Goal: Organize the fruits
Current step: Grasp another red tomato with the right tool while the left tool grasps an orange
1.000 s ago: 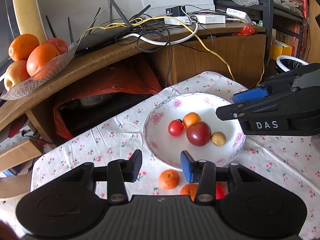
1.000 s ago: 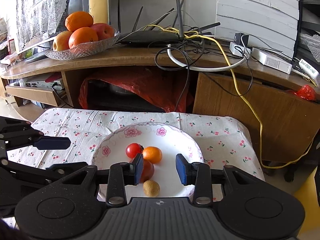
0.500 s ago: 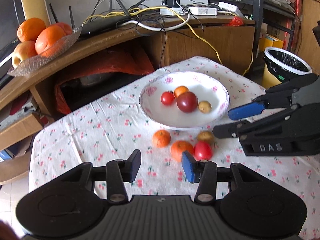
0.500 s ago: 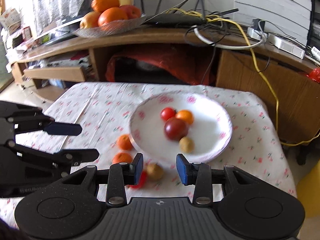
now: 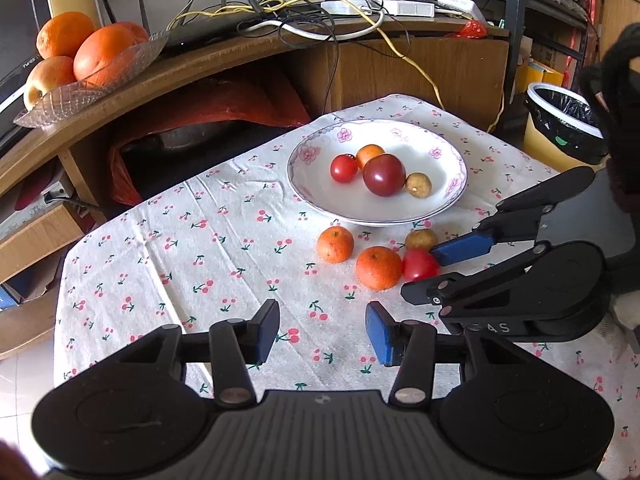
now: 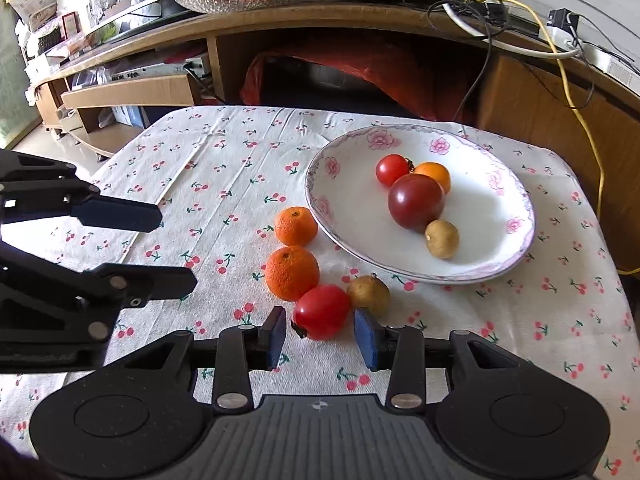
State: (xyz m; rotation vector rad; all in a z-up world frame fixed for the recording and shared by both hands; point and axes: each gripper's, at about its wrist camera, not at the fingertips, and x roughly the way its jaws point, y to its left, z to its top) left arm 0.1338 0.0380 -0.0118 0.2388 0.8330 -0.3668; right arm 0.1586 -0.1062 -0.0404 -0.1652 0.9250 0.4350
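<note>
A white flowered plate [image 6: 348,236] [image 5: 312,196] holds a small red tomato [image 6: 392,169], an orange [image 6: 434,174], a dark red tomato [image 6: 416,201] and a brown fruit [image 6: 441,239]. On the cloth in front of it lie two oranges [image 6: 295,226] [image 6: 292,273], a red tomato [image 6: 320,311] [image 5: 418,265] and a brown fruit [image 6: 368,294]. My right gripper [image 6: 320,338] is open, its jaws standing either side of the red tomato's near end without gripping it. My left gripper [image 5: 322,330] is open and empty over bare cloth, nearer than the loose fruit.
The cherry-print cloth [image 5: 200,248] covers a low table. Behind it a wooden shelf [image 5: 200,64] carries a glass dish of big oranges and apples [image 5: 80,56], cables and routers. A lined waste bin [image 5: 560,120] stands at the right.
Both grippers have pulled back and down from over the plate. The loose fruit in front of the plate has come into view, and my right gripper now straddles the red tomato.
</note>
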